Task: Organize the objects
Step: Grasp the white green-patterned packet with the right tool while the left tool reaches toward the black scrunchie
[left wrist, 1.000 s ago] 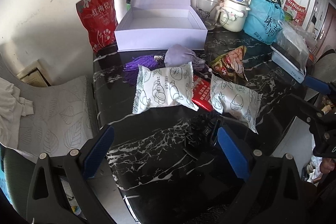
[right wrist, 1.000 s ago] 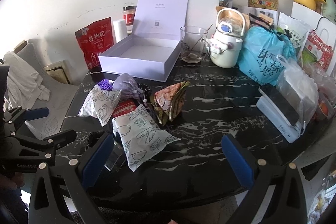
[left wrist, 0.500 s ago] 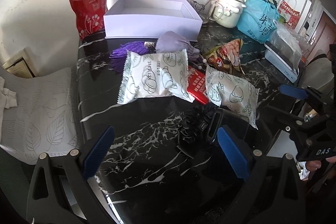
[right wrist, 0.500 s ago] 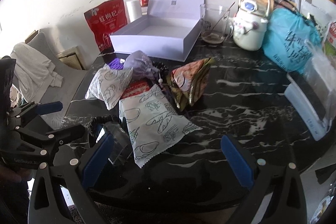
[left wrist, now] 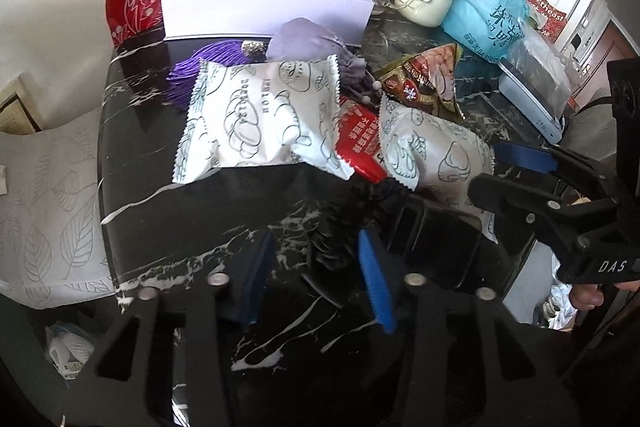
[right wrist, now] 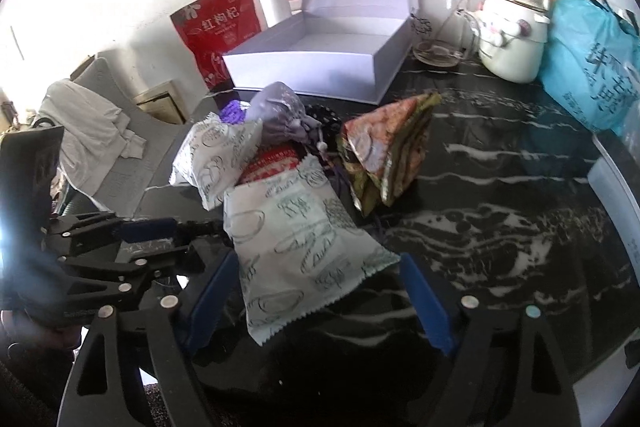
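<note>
Handling: the white crinkle-edged plastic snack packet (right wrist: 304, 247) is judged light, soft and air-puffed, with slippery film; a hard squeeze risks crushing the contents.
Hold point: take it across the two long sides at mid-length, not by the serrated end seals.
Packet location: lower centre of the right wrist view, lying flat on the black white-veined marble table (right wrist: 500, 227).
Right gripper (right wrist: 316, 267): jaws have just been closing and stand apart, one blue pad at each long side of the packet; no dent in the film shows, so no clamp is judged yet.
Left gripper (left wrist: 314, 243): jaws have just been closing to a narrow gap; only bare marble lies between them, with a black ruffled fabric item (left wrist: 340, 219) just ahead of the tips.
Destination, judged: the open lilac cardboard box (right wrist: 320, 67), rigid and smooth-walled, in the upper centre.
Neighbouring items: a second white packet (left wrist: 260, 119); a flat red foil sachet (left wrist: 358, 139) tucked under both packets; a glossy triangular printed pouch (right wrist: 384, 155); a soft lilac drawstring cloth bag (right wrist: 276, 111); a purple thread tassel (left wrist: 208, 67).
</note>
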A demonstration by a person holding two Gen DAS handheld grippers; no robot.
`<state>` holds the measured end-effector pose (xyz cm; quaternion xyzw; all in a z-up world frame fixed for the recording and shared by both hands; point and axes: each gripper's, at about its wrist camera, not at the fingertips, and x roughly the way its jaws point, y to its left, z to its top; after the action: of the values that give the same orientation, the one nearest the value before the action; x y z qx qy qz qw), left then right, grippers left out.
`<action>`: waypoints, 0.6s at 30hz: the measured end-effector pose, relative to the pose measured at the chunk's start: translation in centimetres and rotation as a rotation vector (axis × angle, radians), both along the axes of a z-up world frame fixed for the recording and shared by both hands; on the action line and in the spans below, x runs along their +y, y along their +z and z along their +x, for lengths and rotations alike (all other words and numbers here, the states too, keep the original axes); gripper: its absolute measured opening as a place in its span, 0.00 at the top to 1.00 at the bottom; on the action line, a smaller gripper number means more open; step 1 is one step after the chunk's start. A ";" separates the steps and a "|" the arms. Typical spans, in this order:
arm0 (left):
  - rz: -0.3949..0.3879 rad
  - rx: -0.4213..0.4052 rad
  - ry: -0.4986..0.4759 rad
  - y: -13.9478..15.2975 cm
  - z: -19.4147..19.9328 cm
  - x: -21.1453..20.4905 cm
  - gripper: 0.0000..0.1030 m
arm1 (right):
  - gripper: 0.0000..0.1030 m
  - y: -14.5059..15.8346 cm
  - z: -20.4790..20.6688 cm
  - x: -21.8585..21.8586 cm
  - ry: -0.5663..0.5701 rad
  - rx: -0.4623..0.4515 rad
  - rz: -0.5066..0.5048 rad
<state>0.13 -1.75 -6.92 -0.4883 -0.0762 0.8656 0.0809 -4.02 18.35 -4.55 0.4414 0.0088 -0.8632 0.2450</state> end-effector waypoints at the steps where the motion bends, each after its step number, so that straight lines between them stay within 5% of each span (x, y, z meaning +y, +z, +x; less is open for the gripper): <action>1: 0.008 -0.003 -0.004 0.1 -0.1 0.0 0.67 | 0.20 0.0 -0.2 -0.1 0.005 0.006 0.000; 5: 0.003 -0.003 -0.009 0.2 -0.3 0.3 0.77 | 0.22 0.0 -0.8 -0.2 0.022 0.014 -0.017; 8: -0.008 -0.004 -0.003 0.3 -0.4 0.3 0.78 | 0.38 -0.3 -1.2 0.0 0.046 -0.012 -0.054; 18: -0.075 -0.021 0.062 0.5 0.2 -1.5 0.78 | 0.42 -0.6 -0.7 0.5 0.052 -0.031 -0.042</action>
<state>0.31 -3.23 -6.38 -0.4975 -0.0595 0.8647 0.0352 -4.68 18.81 -5.10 0.4492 -0.0019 -0.8495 0.2767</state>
